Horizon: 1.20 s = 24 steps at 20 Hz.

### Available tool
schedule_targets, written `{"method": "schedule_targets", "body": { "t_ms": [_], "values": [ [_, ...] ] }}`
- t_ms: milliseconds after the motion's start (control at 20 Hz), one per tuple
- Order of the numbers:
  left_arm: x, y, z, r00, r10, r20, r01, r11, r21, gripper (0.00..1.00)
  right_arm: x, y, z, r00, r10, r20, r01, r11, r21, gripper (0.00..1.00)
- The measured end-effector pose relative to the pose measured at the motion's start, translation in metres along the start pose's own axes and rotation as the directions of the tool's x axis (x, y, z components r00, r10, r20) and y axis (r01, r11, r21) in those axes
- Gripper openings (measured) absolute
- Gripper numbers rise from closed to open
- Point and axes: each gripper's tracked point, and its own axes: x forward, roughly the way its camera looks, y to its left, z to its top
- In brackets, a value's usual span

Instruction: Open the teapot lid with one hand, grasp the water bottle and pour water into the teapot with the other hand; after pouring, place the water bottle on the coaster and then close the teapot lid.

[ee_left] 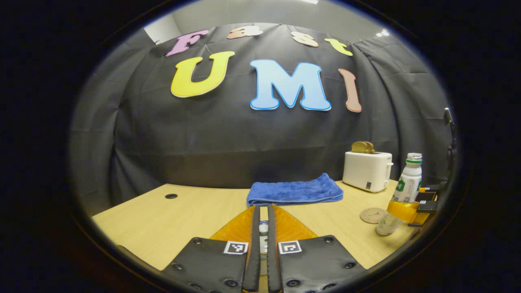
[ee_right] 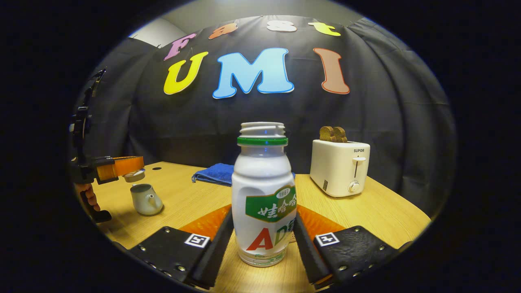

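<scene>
My right gripper is shut on the white water bottle, one finger on each side. The bottle is upright and uncapped, with a green neck ring, and its base is at the wooden table's surface. In the left gripper view the bottle and right gripper stand just right of the round coaster. My left gripper is shut on the small pale teapot lid. In the right gripper view the left gripper holds the lid just above the open grey teapot.
A white toaster with bread in it stands at the back right of the table. A folded blue towel lies at the back middle. A cable hole is at the back left. A hand holds the left gripper.
</scene>
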Motion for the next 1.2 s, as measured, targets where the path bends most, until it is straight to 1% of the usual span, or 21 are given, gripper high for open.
{"method": "schedule_targets", "body": {
  "t_ms": [100, 150, 300, 450, 650, 800, 1000, 1100, 1200],
  "values": [
    [-0.002, 0.002, 0.003, 1.0, 0.003, 0.004, -0.003, 1.0, -0.008, 0.17, 0.0, -0.001, 0.0, 1.0, -0.003, -0.001, 0.003, 1.0, 0.004, 0.77],
    [-0.004, 0.002, 0.005, 1.0, 0.003, 0.005, -0.003, 1.0, -0.007, 0.17, 0.0, -0.002, 0.001, 1.0, -0.009, 0.001, 0.009, 1.0, 0.013, 0.74],
    [-0.01, 0.003, 0.011, 1.0, 0.002, 0.016, -0.002, 1.0, -0.003, 0.17, 0.0, -0.002, 0.001, 1.0, -0.029, -0.007, 0.029, 0.999, 0.025, 0.74],
    [-0.016, 0.003, 0.019, 0.999, 0.001, 0.034, -0.001, 1.0, -0.003, 0.17, -0.004, -0.001, 0.01, 1.0, -0.027, 0.002, 0.027, 1.0, -0.013, 0.74],
    [-0.023, 0.003, 0.024, 0.999, -0.007, 0.036, 0.008, 1.0, -0.008, 0.17, -0.006, 0.012, 0.025, 1.0, -0.008, 0.013, 0.009, 0.999, -0.039, 0.74],
    [-0.034, 0.013, 0.029, 0.999, 0.002, 0.043, -0.001, 1.0, -0.021, 0.17, -0.005, 0.029, 0.031, 1.0, 0.018, 0.003, -0.018, 0.995, -0.097, 0.74],
    [-0.055, 0.036, 0.036, 0.998, 0.027, 0.063, -0.025, 0.999, -0.041, 0.17, 0.004, 0.05, 0.038, 0.999, 0.04, -0.016, -0.043, 0.981, -0.191, 0.74],
    [-0.065, 0.049, 0.039, 0.996, 0.042, 0.073, -0.039, 0.998, -0.049, 0.17, 0.009, 0.062, 0.039, 0.999, 0.043, -0.03, -0.049, 0.969, -0.243, 0.74],
    [-0.075, 0.061, 0.038, 0.995, 0.054, 0.081, -0.048, 0.997, -0.066, 0.17, 0.015, 0.075, 0.038, 0.998, 0.048, -0.049, -0.06, 0.95, -0.308, 0.74]
  ]
}}
